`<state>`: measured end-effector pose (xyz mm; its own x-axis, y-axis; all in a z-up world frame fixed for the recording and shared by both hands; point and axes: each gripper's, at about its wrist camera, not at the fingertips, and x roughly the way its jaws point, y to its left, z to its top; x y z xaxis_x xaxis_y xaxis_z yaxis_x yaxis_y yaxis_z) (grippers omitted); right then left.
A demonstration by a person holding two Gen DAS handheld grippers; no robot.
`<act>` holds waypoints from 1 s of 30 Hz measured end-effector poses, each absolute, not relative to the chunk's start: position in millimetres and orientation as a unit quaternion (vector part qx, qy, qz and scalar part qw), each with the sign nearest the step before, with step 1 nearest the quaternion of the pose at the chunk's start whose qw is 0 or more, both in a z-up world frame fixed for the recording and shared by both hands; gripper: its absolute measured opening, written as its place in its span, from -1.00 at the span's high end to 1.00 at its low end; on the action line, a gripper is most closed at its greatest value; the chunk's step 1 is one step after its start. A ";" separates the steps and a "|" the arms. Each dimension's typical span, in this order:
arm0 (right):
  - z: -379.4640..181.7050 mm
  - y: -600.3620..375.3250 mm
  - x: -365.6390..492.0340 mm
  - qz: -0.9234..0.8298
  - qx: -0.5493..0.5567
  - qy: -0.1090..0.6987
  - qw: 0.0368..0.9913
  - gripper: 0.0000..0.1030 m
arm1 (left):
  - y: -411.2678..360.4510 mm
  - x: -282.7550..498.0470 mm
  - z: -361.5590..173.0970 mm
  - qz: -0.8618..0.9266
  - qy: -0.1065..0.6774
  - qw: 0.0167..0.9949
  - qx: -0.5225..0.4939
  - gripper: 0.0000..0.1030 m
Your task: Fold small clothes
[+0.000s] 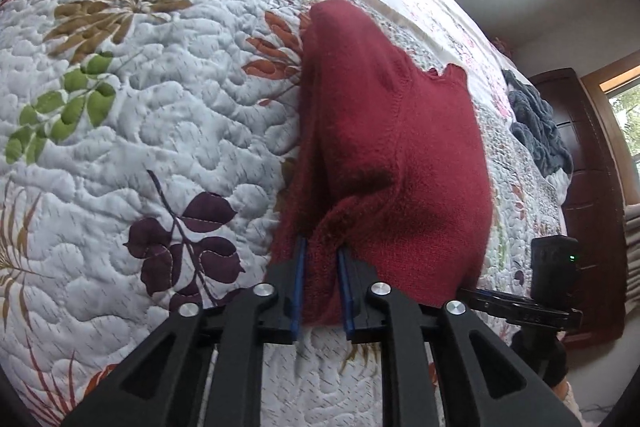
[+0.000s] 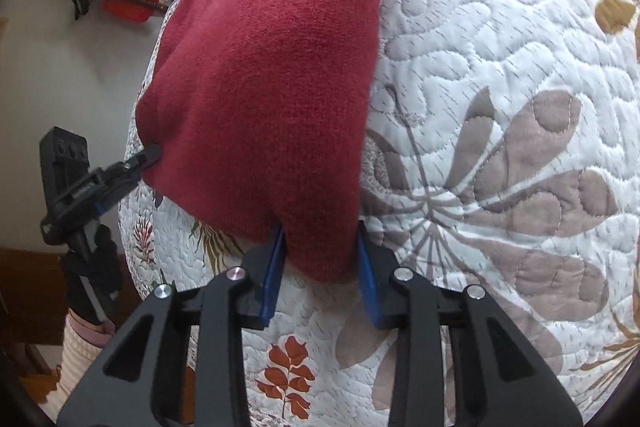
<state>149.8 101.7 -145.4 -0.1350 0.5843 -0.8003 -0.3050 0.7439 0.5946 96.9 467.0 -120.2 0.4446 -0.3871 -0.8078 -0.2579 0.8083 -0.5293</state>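
- Left wrist view: left tongs clamped narrow on a bunched corner of the red knit garment; cloth sits betw. both blue pads, near edge at 6 o'clock.
- Garment runs from the tongs up toward 12 o'clock, lying on the quilted bed cover, far end narrowing at approx. 12.
- At 3 o'clock of the left tongs, the right tongs show side-on at the garment's other near corner; tips hidden behind the cloth in this view.
- Grey-blue bundle of cloth lies further up the bed at approx. 2 o'clock, well apart from the red garment.
- Right wrist view: right tongs hold the red knit garment at its near corner; fabric fills the gap betw. the blue pads, jaws medium-wide but closed onto the cloth.
- Left tongs seen at 9 o'clock, tip pinching the garment's opposite corner; gloved hand grips its handle below.
- Bed cover w/ leaf print lies under & to 3 o'clock of the garment.
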 end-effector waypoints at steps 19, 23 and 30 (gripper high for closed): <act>-133.4 102.2 175.4 0.337 0.079 0.649 0.677 -0.27 | 509.5 228.5 -126.6 -0.002 0.485 0.791 -0.373 0.31; -135.9 108.0 173.6 0.340 0.077 0.646 0.679 -0.27 | 491.8 244.9 -104.4 -0.019 0.461 0.824 -0.329 0.81; -138.8 117.6 170.0 0.341 0.074 0.641 0.683 -0.28 | 492.5 259.7 -117.1 0.028 0.497 0.829 -0.257 0.81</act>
